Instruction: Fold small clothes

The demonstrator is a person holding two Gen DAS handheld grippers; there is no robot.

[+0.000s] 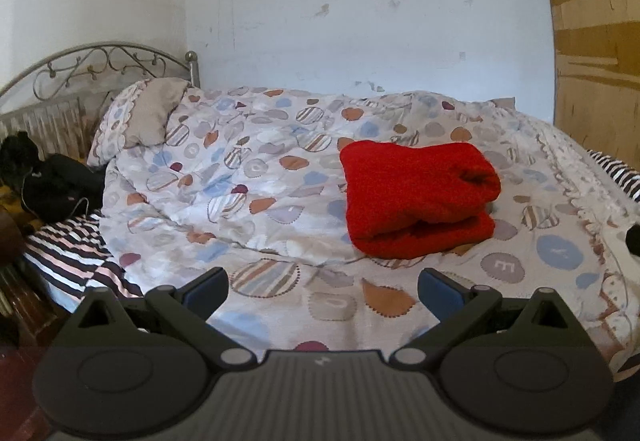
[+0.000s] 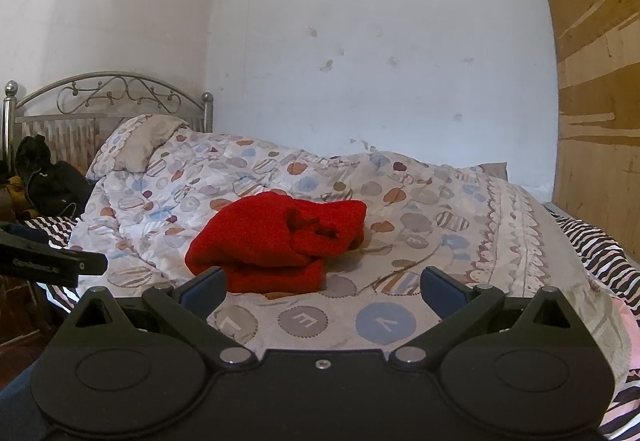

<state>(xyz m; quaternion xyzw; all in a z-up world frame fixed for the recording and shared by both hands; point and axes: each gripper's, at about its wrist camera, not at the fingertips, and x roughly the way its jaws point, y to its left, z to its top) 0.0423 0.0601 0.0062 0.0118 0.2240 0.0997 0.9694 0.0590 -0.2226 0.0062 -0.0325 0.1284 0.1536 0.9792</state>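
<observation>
A red knitted garment (image 1: pixel 420 201), folded into a thick bundle, is seen lying on a patterned duvet (image 1: pixel 256 169) printed with circles, hearts and letters. In the left wrist view the left gripper (image 1: pixel 322 291) is held with its jaws spread wide and nothing between them; the blue-padded fingertips (image 1: pixel 208 291) are seen over the duvet, short of the garment. The garment lies ahead of this gripper and off to its right, apart from both fingers, with its folded edge turned toward the gripper and a rolled opening at its right end.

In the right wrist view the right gripper (image 2: pixel 322 291) is likewise held wide open and empty. The red garment (image 2: pixel 276 241) lies just ahead of it and to its left, its near lower fold appearing just beside the left fingertip (image 2: pixel 206 291); whether the two touch cannot be told. A part of the other gripper's dark body (image 2: pixel 48 259) is seen at the far left of this view, well to the left of the garment.

Far ahead and to the left of both grippers a pillow (image 1: pixel 140 117) is propped against a metal scrollwork headboard (image 1: pixel 100 69), and dark clothing (image 1: pixel 44 177) is heaped beside it. A striped sheet (image 1: pixel 76 253) is exposed beyond the duvet's left edge. A white marked wall (image 1: pixel 360 9) stands behind the bed, and a wooden panel (image 1: pixel 596 41) is seen at the far right.
</observation>
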